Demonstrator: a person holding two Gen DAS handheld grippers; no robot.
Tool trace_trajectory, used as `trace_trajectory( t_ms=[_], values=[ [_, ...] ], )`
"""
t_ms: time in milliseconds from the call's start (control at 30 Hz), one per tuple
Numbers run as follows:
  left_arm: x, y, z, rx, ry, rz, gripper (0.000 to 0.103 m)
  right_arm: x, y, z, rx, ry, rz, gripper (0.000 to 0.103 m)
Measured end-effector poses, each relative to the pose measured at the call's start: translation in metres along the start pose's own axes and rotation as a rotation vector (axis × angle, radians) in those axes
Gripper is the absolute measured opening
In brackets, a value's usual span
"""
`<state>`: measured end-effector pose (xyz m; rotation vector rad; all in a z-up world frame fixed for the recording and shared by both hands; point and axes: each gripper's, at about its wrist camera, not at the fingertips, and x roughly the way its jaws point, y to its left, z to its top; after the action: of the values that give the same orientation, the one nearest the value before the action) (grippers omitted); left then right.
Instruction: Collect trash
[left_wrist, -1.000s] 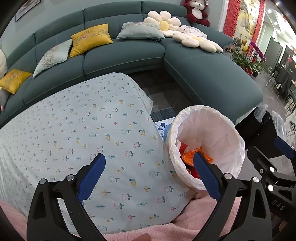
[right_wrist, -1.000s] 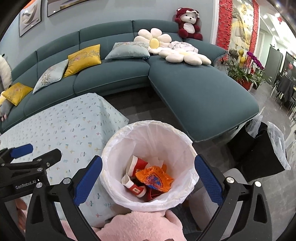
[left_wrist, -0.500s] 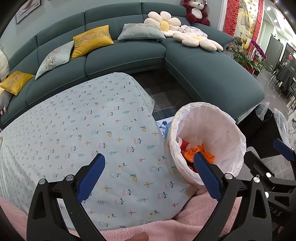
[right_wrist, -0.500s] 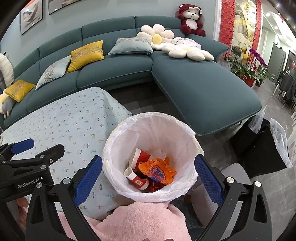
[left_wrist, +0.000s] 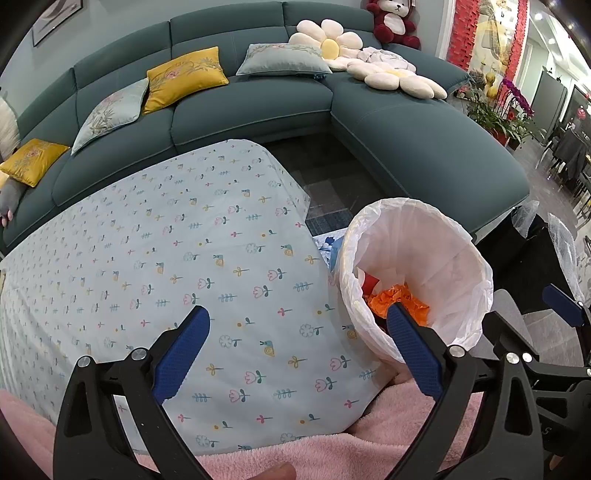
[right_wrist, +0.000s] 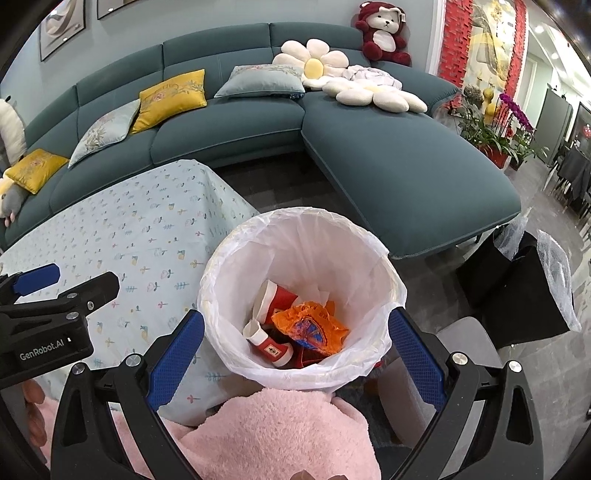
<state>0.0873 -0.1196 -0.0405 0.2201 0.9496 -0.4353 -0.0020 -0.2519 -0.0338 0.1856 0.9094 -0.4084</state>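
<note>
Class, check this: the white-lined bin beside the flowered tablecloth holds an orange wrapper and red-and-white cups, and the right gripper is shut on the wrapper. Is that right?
One part is wrong. The right gripper is open and holds nothing; the orange wrapper lies inside the bin with the red-and-white cups. The right wrist view shows this. The bin does stand beside the flowered tablecloth.

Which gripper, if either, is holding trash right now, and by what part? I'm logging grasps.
Neither. The left gripper and right gripper both have open jaws with nothing between them; the trash lies in the lined bin.
</note>
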Motion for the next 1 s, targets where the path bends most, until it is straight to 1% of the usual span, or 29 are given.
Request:
trace_trajectory(
  t_ms=[167,433,733,1000],
  values=[
    [0.0,-0.003,-0.002,0.007,-0.003,0.009,0.092,0.002,0.0,-0.002,-0.003,0.01,0.003,0.096],
    [0.002,-0.002,-0.004,-0.026,0.012,0.012,0.092,0.002,-0.003,-0.005,0.004,0.012,-0.002,0.096],
    [0.005,-0.007,-0.01,-0.009,0.023,0.028,0.092,0.005,-0.006,-0.01,0.006,0.026,-0.005,0.096],
    [0.006,-0.011,-0.012,0.004,0.033,0.026,0.092,0.007,-0.007,-0.011,0.01,0.031,-0.002,0.096]
  ],
)
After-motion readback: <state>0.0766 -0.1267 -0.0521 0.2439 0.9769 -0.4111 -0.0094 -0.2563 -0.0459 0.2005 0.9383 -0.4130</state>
